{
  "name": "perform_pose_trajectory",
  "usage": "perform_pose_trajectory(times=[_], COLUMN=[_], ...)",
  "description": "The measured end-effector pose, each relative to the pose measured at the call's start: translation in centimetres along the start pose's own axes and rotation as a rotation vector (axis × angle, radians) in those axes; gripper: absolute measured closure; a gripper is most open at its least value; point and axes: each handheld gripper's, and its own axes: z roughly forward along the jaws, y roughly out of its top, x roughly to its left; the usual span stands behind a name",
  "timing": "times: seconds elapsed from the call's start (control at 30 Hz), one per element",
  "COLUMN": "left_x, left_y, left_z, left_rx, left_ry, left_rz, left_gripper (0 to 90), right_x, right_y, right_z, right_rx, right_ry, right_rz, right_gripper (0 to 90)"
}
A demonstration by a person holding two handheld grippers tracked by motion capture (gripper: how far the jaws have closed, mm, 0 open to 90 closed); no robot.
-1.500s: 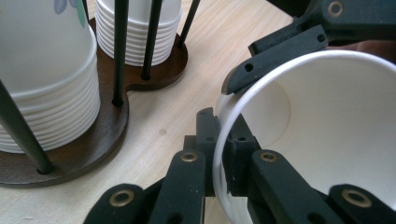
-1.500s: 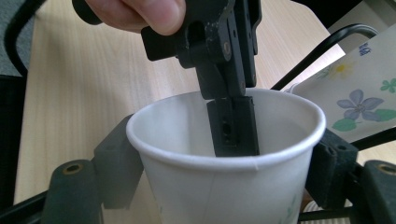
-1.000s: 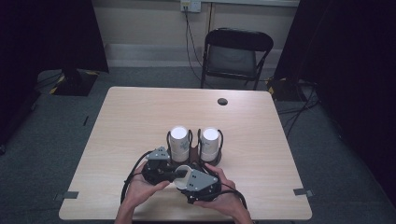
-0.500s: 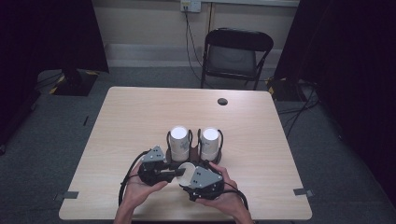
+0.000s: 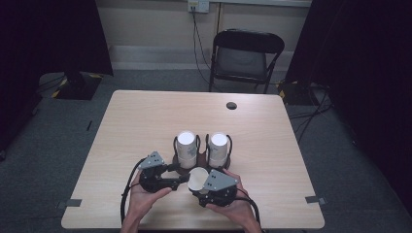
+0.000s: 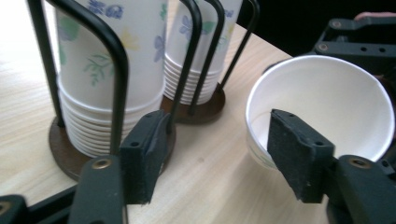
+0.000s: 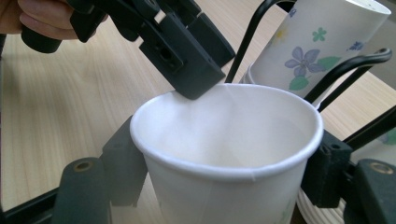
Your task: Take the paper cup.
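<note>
The right tongs point(image 5: 198, 180) are pinching a white paper cup point(image 7: 229, 154) near the front edge of the surface point(image 5: 145, 121), just in front of 2 cup stacks point(image 5: 187, 148). The left tongs point(image 6: 215, 154) have just been opening & are spread now, 1 pad by the cup's rim.

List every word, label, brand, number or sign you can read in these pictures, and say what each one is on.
None: no readable text anywhere.
Paper cup stacks: printed flowers and leaves, no lettering.
Loose white cup between the right gripper jaws: blank inside, no writing visible.
Both grippers, left gripper included: bare black parts with screws, no label.
Wall outlet in the high view: too small to show any marking.
</note>
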Motion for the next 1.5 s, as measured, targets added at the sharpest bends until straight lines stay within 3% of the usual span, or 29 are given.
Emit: perform_pose_trajectory(times=[0.13,0.33,0.57,0.8,1.13,1.4,1.5], left_x=[-0.1,0.1,0.4,0.7,1.2,1.9,2.1], left_y=[0.0,-0.2,-0.8,-1.4,-2.7,-4.0,-4.4], left_z=[-0.1,0.0,-0.2,-0.7,-1.5,-1.8,-1.8], left_rx=[-0.016,-0.056,-0.061,-0.057,-0.104,-0.098,-0.094], left_ry=[0.015,0.11,0.16,0.218,0.268,0.3,0.323], left_rz=[0.008,0.032,0.069,0.073,0.043,0.003,0.011], left_gripper=[34.8,30.3,27.7,26.1,22.8,17.4,16.2], right_x=[-0.2,-0.5,-0.7,-1.1,-2.1,-2.8,-3.1], right_y=[-0.3,-0.7,-1.2,-1.9,-3.0,-3.9,-4.1], right_z=[-0.1,-0.4,-0.7,-1.1,-2.6,-3.7,-4.0], right_rx=[-0.003,-0.011,-0.03,-0.05,-0.092,-0.111,-0.112], right_ry=[-0.004,-0.006,-0.001,-0.003,-0.031,-0.079,-0.101], right_rz=[0.025,0.071,0.132,0.198,0.297,0.35,0.356], right_gripper=[28.8,29.1,29.3,29.4,29.6,29.6,29.6])
